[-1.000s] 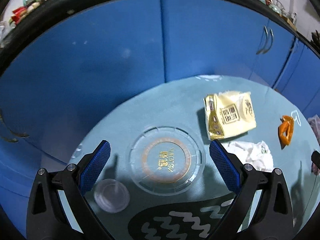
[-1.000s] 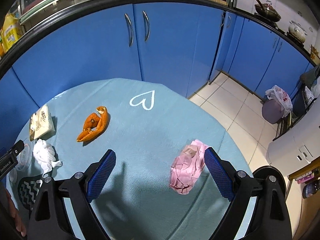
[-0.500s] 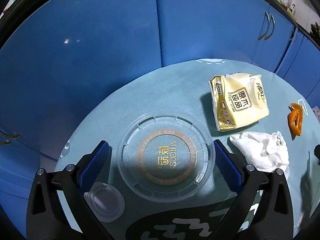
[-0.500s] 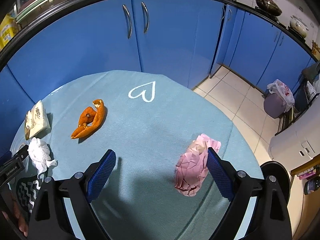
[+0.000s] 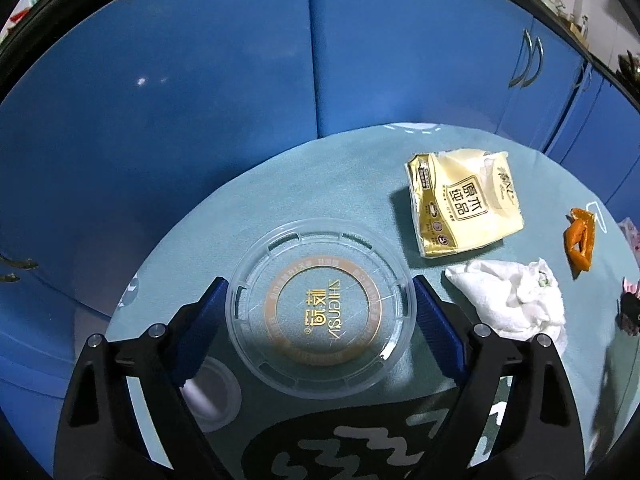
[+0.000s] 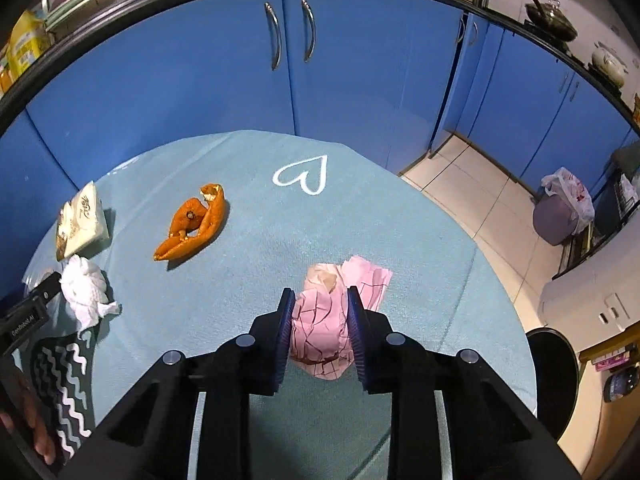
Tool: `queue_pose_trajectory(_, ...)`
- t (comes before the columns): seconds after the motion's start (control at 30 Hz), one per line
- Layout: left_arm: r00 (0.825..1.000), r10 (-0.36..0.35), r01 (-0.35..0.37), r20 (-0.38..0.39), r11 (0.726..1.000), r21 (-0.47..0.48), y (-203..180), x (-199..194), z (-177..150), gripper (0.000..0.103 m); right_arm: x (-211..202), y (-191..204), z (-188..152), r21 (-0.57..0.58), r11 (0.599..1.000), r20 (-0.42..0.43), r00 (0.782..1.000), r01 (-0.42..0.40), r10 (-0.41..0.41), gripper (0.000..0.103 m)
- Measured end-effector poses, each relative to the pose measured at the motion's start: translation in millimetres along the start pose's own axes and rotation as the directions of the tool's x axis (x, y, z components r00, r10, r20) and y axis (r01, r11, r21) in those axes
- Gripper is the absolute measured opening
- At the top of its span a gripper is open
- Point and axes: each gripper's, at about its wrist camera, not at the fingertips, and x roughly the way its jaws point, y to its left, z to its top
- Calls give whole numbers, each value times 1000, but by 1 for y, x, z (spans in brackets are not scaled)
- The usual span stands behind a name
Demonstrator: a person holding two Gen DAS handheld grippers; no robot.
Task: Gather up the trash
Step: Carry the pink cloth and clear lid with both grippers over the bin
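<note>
Trash is lying scattered over the round teal tabletop point(image 6: 248, 280) in front of blue cabinet doors point(image 6: 192, 80). In the right wrist view a crumpled pink wrapper point(image 6: 324, 320) is sitting at the centre, an orange peel point(image 6: 192, 228) is lying at 10 o'clock from it, and a white heart mark point(image 6: 304, 176) is showing at 12 o'clock. A yellow tissue pack point(image 5: 464, 204) and a crumpled white tissue point(image 5: 516, 304) are resting close together, the pack at 1 o'clock from a clear plastic lid point(image 5: 320, 312) and the tissue at 3 o'clock from it. A small clear cup point(image 5: 216, 392) is standing at 8 o'clock from the lid, partly hidden behind the left finger.

The right gripper point(image 6: 320, 316) is squeezing the pink wrapper, its blue fingers point(image 6: 286, 320) pressing in on both sides. The left gripper point(image 5: 320, 312) is closing its fingers point(image 5: 430, 320) around the lid, which is lying flat between them; whether the pads are touching its rim, I cannot tell.
</note>
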Motion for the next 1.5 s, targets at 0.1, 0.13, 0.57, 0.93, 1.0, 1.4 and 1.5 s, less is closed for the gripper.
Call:
queue_pose_trajectory(0.1, 1000, 0, 0, 30, 1000, -3, 1, -12, 1, 88, -8, 2, 0, -11, 1000, 17, 1000, -5, 5, 24)
queue_pose_trajectory(0.13, 999, -1, 1, 37, 1000, -3, 1, -16, 2, 88, -10, 3, 1, -13, 1000, 22, 1000, -8, 8, 24)
queue_pose_trajectory(0.57, 993, -21, 19, 118, 1000, 17, -11, -69, 5, 88, -61, -11, 2, -7, 999, 110, 993, -41, 42, 24)
queue_pose_trajectory(0.93, 982, -47, 36, 182, 997, 63, -40, -118, 0, 88, -101, -46, -5, 50, 997, 171, 984, -56, 47, 24)
queue_pose_trajectory(1.0, 980, -54, 40, 192, 996, 75, -48, -125, 0, 88, -109, -53, -6, 63, 996, 184, 982, -59, 46, 24)
queue_pose_trajectory(1.4, 963, -110, 70, 247, 984, 164, -108, -175, -13, 88, -158, -118, -25, 158, 984, 263, 964, -78, 34, 24)
queue_pose_trajectory(1.5, 958, -131, 80, 257, 976, 203, -132, -188, -20, 88, -168, -135, -30, 184, 980, 277, 960, -78, 24, 24)
